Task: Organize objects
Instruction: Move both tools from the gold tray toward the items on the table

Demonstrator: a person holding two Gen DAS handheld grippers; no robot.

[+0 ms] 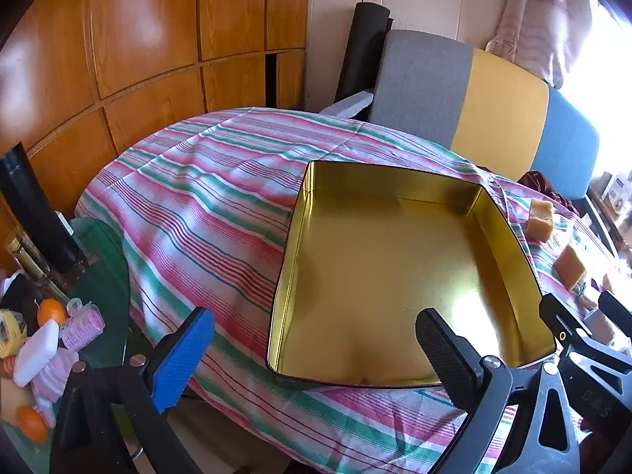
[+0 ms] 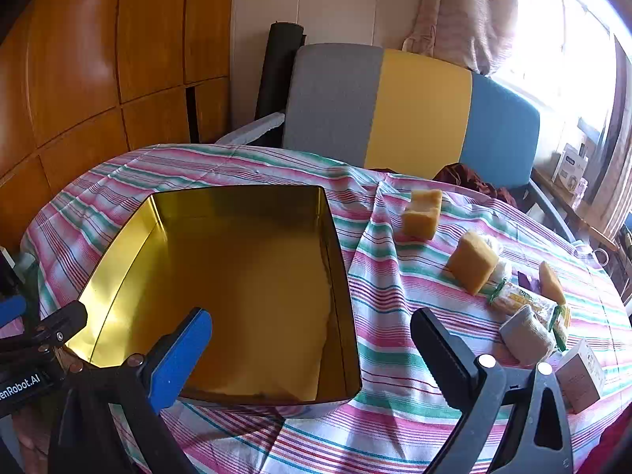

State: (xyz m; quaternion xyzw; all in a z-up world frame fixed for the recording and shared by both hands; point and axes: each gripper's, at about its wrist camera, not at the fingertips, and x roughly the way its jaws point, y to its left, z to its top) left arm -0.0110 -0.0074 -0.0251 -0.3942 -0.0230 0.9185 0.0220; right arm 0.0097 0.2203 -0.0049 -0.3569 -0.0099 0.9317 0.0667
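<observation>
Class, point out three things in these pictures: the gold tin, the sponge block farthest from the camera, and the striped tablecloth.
gold tin (image 2: 252,276): right wrist view, bare inside floor.
farthest sponge block (image 2: 422,215): right wrist view, front face.
striped tablecloth (image 1: 205,205): left wrist view, bare cloth left of tin.

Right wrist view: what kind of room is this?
Likely a home living or dining room: a table under a striped tablecloth, a grey, yellow and blue sofa behind it, wooden cabinet doors, and a curtained window.
</observation>
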